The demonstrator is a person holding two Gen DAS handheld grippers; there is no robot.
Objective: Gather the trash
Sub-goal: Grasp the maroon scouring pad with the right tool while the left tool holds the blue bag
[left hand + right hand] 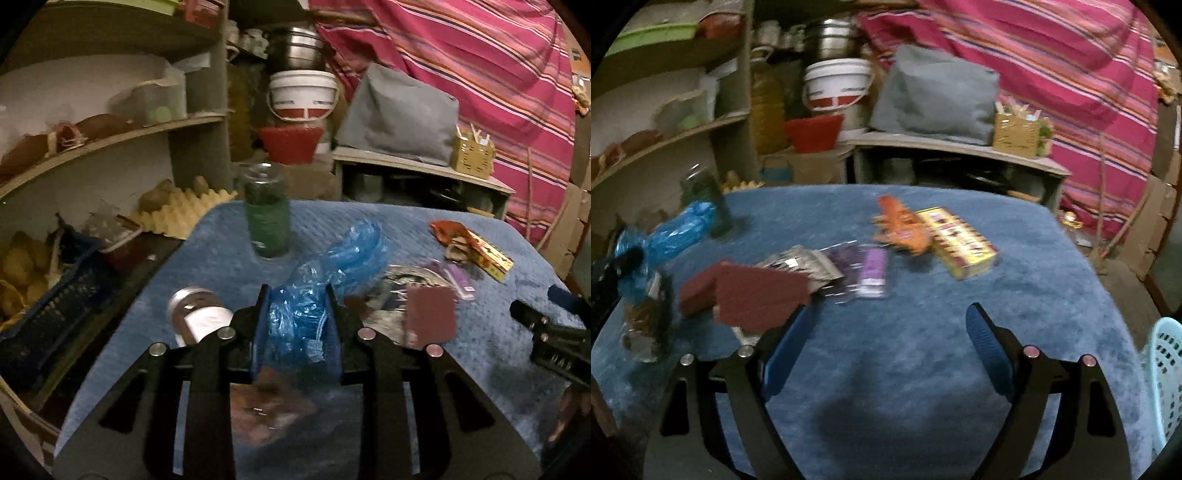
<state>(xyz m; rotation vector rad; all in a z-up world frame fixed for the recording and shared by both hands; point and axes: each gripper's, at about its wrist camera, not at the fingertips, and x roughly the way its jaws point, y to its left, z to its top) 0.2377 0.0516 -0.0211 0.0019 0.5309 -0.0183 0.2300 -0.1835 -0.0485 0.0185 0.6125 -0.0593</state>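
left tool clamped on blue plastic bag, above table

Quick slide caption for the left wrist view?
Left gripper shut on crumpled blue plastic bag, wrappers beyond.

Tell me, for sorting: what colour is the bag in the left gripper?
Blue bag; left wrist view shows it best.
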